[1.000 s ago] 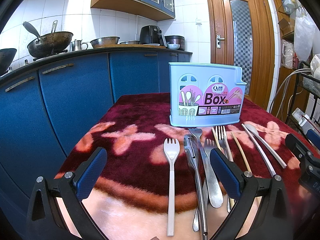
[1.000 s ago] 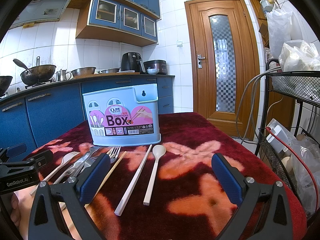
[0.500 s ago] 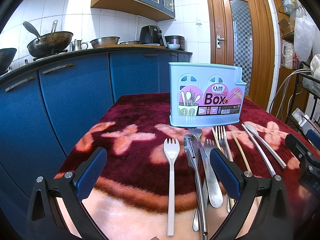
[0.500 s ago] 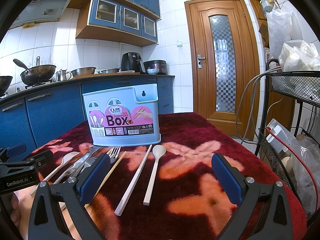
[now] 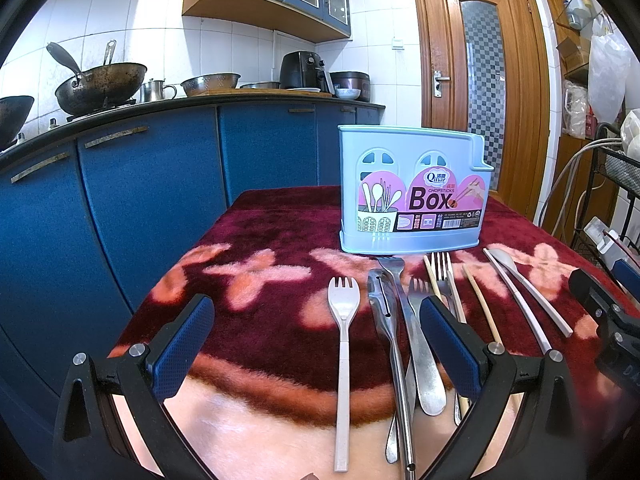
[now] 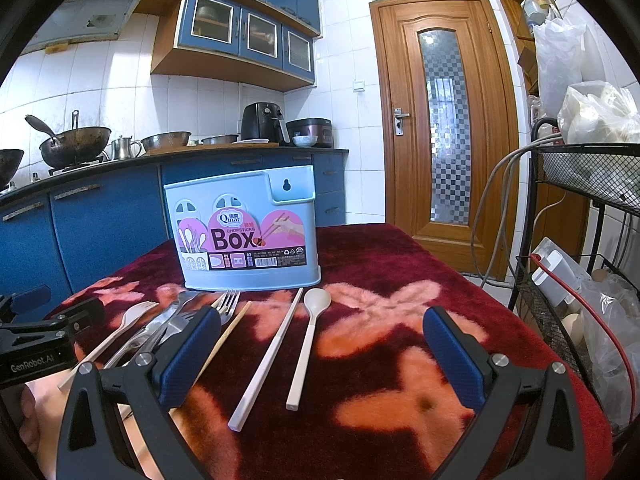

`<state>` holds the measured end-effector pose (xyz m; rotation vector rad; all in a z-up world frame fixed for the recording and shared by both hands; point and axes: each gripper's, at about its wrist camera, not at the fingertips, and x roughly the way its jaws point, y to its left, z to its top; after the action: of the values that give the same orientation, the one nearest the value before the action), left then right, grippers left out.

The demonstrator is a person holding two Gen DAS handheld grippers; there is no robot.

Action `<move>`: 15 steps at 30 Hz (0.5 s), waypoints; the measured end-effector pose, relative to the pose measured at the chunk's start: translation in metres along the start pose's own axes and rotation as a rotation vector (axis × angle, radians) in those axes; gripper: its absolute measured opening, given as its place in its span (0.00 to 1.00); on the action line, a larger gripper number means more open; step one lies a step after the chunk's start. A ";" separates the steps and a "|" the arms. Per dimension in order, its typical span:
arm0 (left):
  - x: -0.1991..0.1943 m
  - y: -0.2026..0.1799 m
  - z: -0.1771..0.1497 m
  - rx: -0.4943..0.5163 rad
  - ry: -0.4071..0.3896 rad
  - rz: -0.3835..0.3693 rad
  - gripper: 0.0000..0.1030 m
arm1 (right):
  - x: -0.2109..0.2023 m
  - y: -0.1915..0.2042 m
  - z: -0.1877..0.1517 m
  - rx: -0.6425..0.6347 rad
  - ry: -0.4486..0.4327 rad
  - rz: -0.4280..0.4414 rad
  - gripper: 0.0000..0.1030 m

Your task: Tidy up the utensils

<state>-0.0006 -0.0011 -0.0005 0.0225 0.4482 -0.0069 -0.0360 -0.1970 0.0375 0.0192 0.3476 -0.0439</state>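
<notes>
Nothing moved | beige fork (image 5: 343,320) between open left tongs (image 5: 316,344)

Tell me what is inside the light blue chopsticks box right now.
Nothing rises above the rim of the chopsticks box, and the utensils lie on the red blanket in front of it. Its solid walls hide the interior, so whether it is empty cannot be seen.
</notes>
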 end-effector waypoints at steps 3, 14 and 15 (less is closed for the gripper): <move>0.000 0.000 0.000 0.000 0.001 0.000 1.00 | -0.003 0.001 0.003 0.000 0.005 0.001 1.00; 0.005 0.000 0.013 0.004 0.071 -0.029 1.00 | 0.014 -0.008 0.011 0.024 0.130 0.056 1.00; 0.007 0.002 0.014 0.002 0.080 -0.032 1.00 | 0.016 -0.009 0.013 0.026 0.152 0.061 1.00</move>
<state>0.0118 0.0001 0.0094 0.0176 0.5281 -0.0383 -0.0166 -0.2071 0.0439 0.0594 0.4983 0.0138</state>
